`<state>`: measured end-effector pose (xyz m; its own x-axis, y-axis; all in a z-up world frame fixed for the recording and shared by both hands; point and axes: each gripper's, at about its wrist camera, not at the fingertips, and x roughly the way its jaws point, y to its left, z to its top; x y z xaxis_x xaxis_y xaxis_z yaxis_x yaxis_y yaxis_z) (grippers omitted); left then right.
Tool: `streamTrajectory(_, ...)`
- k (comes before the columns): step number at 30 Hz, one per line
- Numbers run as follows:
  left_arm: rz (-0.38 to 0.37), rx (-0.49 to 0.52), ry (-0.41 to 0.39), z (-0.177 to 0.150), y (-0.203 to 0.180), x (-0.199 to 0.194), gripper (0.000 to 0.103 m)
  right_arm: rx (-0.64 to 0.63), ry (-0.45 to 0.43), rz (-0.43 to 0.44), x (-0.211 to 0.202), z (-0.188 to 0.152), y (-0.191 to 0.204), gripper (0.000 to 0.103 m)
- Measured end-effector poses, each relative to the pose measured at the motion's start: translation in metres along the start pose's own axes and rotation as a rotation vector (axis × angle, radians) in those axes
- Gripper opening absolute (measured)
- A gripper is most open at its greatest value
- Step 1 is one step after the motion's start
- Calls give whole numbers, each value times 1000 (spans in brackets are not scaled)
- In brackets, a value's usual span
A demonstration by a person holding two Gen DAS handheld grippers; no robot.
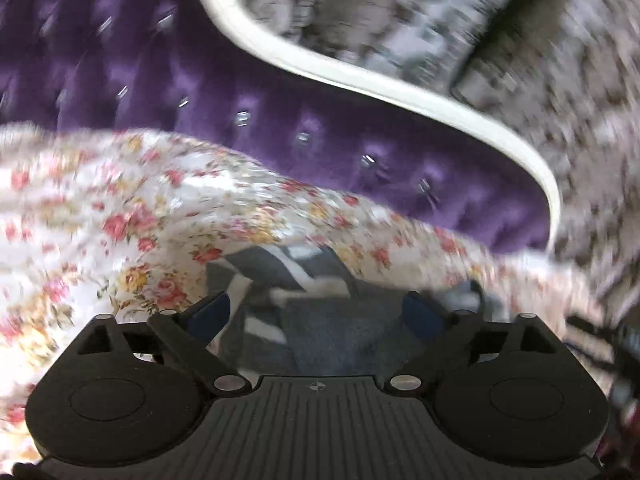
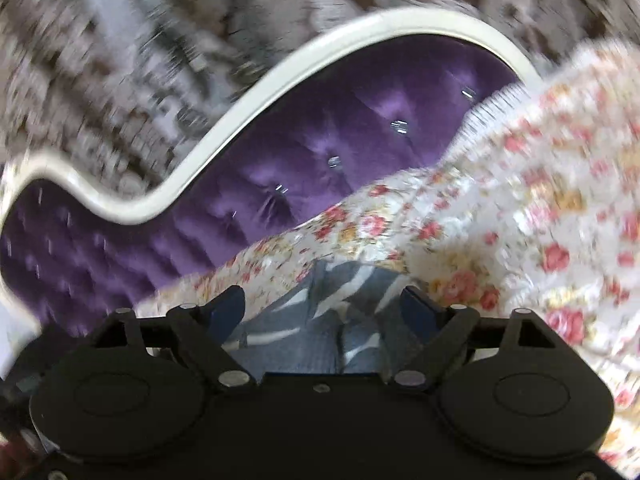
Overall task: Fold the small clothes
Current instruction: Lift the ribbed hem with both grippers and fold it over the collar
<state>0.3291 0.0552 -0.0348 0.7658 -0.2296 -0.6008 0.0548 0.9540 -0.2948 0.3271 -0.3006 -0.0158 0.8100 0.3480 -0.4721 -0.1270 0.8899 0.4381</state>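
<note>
Between the spread jaws of the left gripper, a grey garment with pale stripes is seen lying loose on a floral bedspread; nothing is clamped. Beyond the jaws, a purple tufted headboard with a white frame is seen. Between the jaws of the right gripper, likewise held wide apart, the same striped cloth is seen, rumpled, released. Judged from this: one fold may be laid down, but blur hides the cloth's outline. Smoothing and any further folds are judged left to do.
</note>
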Motion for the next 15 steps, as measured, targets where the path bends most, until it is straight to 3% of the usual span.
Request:
streamTrajectory(7,56,301,102,-42,-46,14,94,-391,171,-40,14,-27,52,89)
streamTrajectory(11,108,326,145,-49,-45,37,94,-506,228,-118,32,-48,61,89)
streamTrajectory(15,118,306,171,-29,-42,57,94,-463,210,-141,47,-38,56,90)
